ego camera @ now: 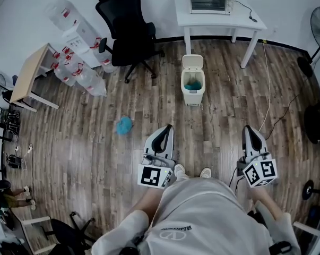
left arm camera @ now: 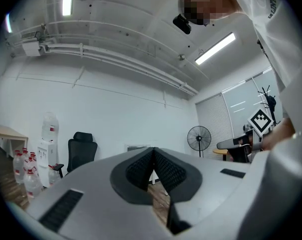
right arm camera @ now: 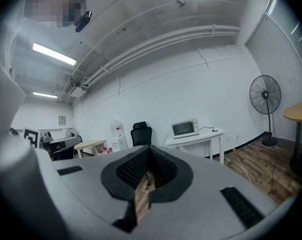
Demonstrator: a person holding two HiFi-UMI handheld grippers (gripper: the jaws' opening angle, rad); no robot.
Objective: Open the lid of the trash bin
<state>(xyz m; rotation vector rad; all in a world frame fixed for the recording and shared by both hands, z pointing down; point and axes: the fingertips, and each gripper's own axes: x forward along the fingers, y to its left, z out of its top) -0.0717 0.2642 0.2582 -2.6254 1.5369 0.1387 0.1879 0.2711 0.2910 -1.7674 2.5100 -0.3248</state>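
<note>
— Since the wooden floor (ego camera: 96, 142) fills most of the head view, what stands on it?

— Against the far wall, a white table (ego camera: 218, 16). Left of that is a black office chair (ego camera: 125, 28), then a wooden desk (ego camera: 29, 73) near the left edge, with a heap of water bottles (ego camera: 77, 57) between desk and chair.

— And the trash bin (ego camera: 193, 95)?

— On the floor just in front of the table's left legs, to the right of the chair's base. Its lid (ego camera: 192, 62) stands raised at the back, so the mouth is uncovered and something blue shows inside.

— Are the tongs anywhere near it?

— No, well apart from it. Both sit low in the head view, just ahead of the person's shoes (ego camera: 179, 170). The left gripper (ego camera: 166, 127) is almost straight below the bin and the right gripper (ego camera: 248, 129) is off to the right.

— What do they hold?

— Nothing. In the left gripper view the ribbed pads (left arm camera: 168, 171) meet at the tip, with only a thin slit of floor showing lower down. The right gripper view shows the same: jaws pressed together, nothing between them.

— Anything smaller?

— A toaster oven (ego camera: 208, 3) on the table, and a blue lump (ego camera: 124, 124) on the floor, left of the left gripper.
</note>
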